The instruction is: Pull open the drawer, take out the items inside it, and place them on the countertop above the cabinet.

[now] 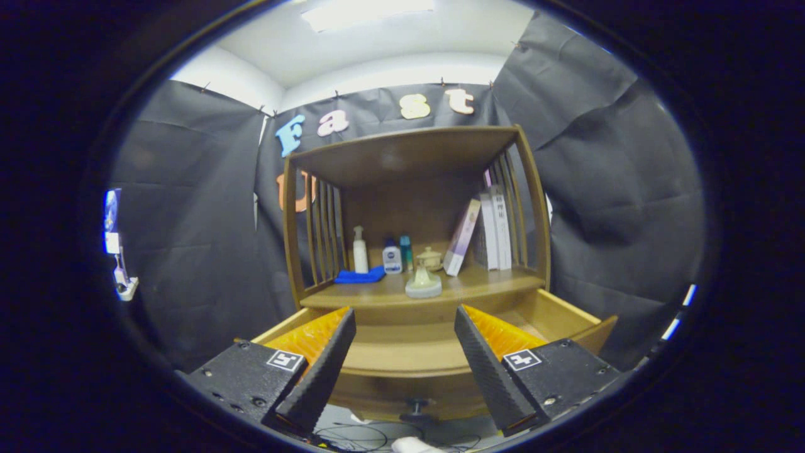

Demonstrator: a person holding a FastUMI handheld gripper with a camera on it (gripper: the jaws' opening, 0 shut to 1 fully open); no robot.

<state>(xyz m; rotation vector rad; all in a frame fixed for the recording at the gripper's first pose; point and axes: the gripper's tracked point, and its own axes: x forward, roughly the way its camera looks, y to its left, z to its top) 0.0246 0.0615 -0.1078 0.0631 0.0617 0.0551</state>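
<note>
The wooden cabinet's drawer (569, 314) stands pulled out below the countertop (478, 284), and its round knob (416, 402) shows low between my fingers. My gripper (404, 313) hovers over the drawer, open, with nothing between the fingers. The strip of drawer floor (405, 349) visible between them is bare wood; the fingers hide the rest. On the countertop sit a pale round dish-like piece (423, 285) near the front edge, a small lidded jar (429, 257), a folded blue cloth (360, 275), a white pump bottle (360, 250) and two small bottles (392, 258).
Books (497, 228) stand at the countertop's right end, one leaning (462, 238). Slatted wooden sides (322, 233) and a top shelf (402, 151) box in the countertop. Cables (352, 434) lie on the floor under the drawer front.
</note>
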